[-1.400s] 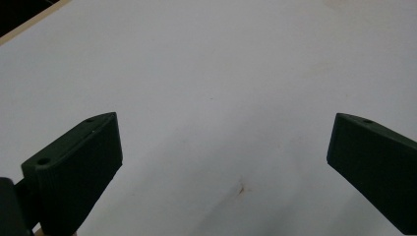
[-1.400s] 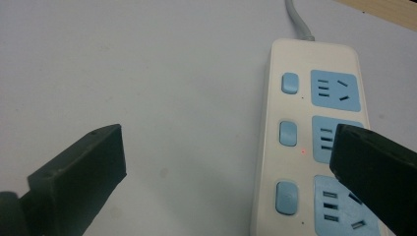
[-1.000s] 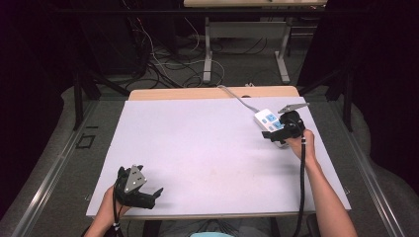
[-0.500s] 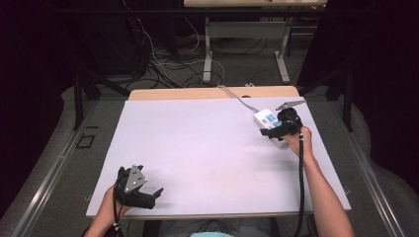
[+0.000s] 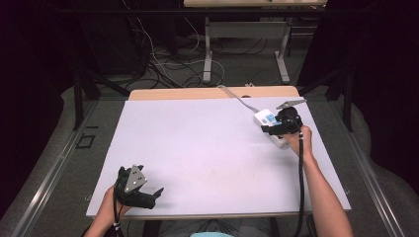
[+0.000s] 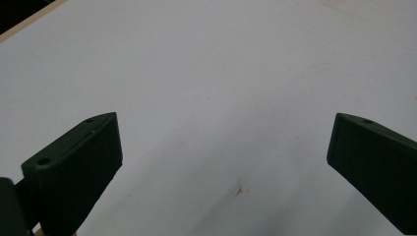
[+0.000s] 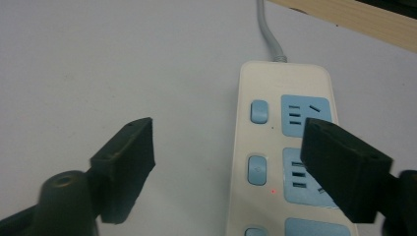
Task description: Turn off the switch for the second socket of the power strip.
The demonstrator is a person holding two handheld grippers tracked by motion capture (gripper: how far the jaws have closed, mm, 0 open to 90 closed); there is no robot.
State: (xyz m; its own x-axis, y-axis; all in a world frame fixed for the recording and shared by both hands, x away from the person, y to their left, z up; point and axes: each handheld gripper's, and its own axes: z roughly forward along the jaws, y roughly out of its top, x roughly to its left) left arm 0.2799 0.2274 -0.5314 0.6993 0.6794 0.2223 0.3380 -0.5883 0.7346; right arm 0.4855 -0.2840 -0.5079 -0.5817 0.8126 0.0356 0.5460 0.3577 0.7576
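A white power strip (image 5: 267, 119) with blue sockets lies at the table's far right, and its grey cable (image 5: 237, 98) runs off the back edge. My right gripper (image 5: 266, 129) hovers over the strip, open. In the right gripper view the power strip (image 7: 280, 147) shows blue switches (image 7: 259, 111) and a small red light (image 7: 272, 191); the right gripper (image 7: 228, 132) straddles its left edge, one jaw above the sockets. My left gripper (image 5: 157, 193) rests open near the front left edge. In its own view the left gripper (image 6: 226, 123) holds nothing over bare white table.
The white table top (image 5: 207, 148) has a wooden strip (image 5: 197, 93) along its back edge. Beyond it, cables (image 5: 163, 64) lie on the floor and grey desk legs (image 5: 207, 49) stand there. A faint stain (image 6: 241, 188) marks the table between the left jaws.
The right gripper has drifted very slightly farther from the person over the power strip. The left gripper has not moved.
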